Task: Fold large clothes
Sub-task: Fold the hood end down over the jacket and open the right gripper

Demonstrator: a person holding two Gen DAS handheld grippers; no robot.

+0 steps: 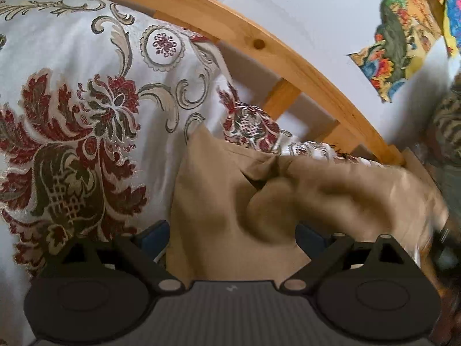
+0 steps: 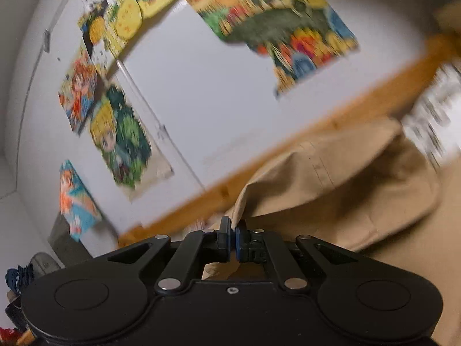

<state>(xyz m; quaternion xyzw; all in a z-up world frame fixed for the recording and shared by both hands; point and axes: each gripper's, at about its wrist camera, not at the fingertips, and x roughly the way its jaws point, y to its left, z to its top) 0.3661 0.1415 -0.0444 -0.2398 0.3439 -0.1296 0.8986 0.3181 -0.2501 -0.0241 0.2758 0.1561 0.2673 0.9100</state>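
Observation:
A tan garment lies on a white bedspread with red and green floral embroidery. In the left wrist view my left gripper is open, its blue-padded fingers spread either side of the cloth's near part. The cloth's right portion is blurred and lifted. In the right wrist view my right gripper is shut on an edge of the tan garment, which hangs in a fold to the right.
A wooden bed frame rail runs behind the bedspread, against a white wall with colourful cartoon posters. Dark clothes lie at the lower left of the right wrist view.

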